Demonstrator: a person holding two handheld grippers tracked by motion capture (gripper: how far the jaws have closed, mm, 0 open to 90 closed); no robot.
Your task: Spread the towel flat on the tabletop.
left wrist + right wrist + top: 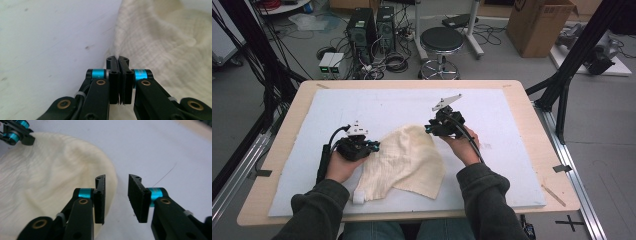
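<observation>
Beside the cloth's (50, 177) rim, bare mat (155, 150).

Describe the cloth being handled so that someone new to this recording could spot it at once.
Start at the pale blue mat covering the wooden table. Near its front middle, between the left gripper and the right gripper, lies the cloth. It is a cream, crinkled fabric, rumpled and partly folded, the one soft thing on the mat.

grey floor (512, 70), black stool (441, 42), cardboard box (539, 25).

Cloth (404, 160) on mat (512, 125) (between grippers).
</observation>
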